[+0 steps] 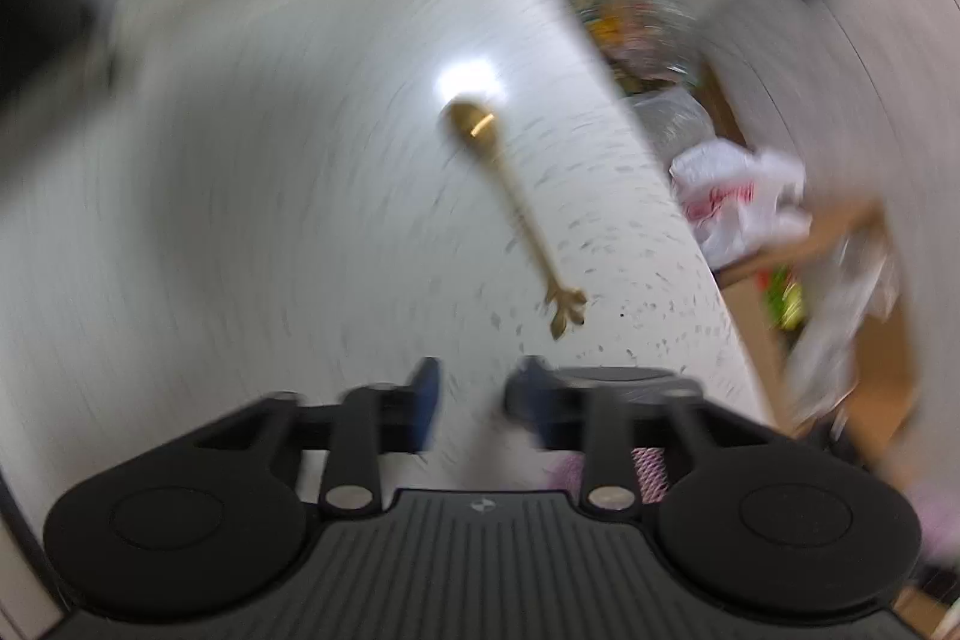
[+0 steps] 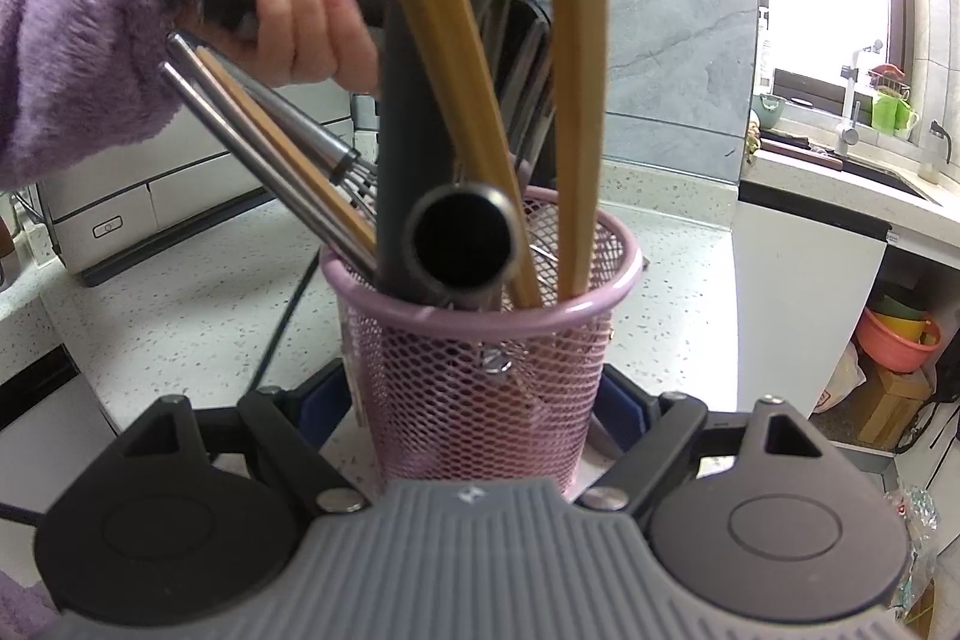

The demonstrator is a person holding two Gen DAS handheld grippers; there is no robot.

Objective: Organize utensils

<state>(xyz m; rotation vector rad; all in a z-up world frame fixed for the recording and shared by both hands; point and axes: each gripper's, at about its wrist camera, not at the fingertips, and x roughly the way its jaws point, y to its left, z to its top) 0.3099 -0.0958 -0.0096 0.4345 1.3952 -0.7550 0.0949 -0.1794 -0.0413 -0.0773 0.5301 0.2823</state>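
Note:
A gold spoon (image 1: 517,214) with an ornate handle end lies on the white speckled counter (image 1: 270,220), bowl away from me. My left gripper (image 1: 477,403) hangs over the counter just short of the spoon's handle end, open, with nothing between its blue pads (image 1: 425,403); this view is blurred. My right gripper (image 2: 474,406) is shut on a pink mesh basket (image 2: 480,376), its pads against both sides. The basket holds wooden handles (image 2: 576,100), steel handles (image 2: 258,148) and a whisk. A hand (image 2: 306,22) in a fuzzy purple sleeve holds a grey grip above the basket.
The counter edge runs down the right of the left wrist view, with a plastic bag (image 1: 738,202) and a cardboard box (image 1: 840,292) below it. Behind the basket are a white appliance (image 2: 150,196), a black cable (image 2: 288,316) and a sink counter (image 2: 840,178).

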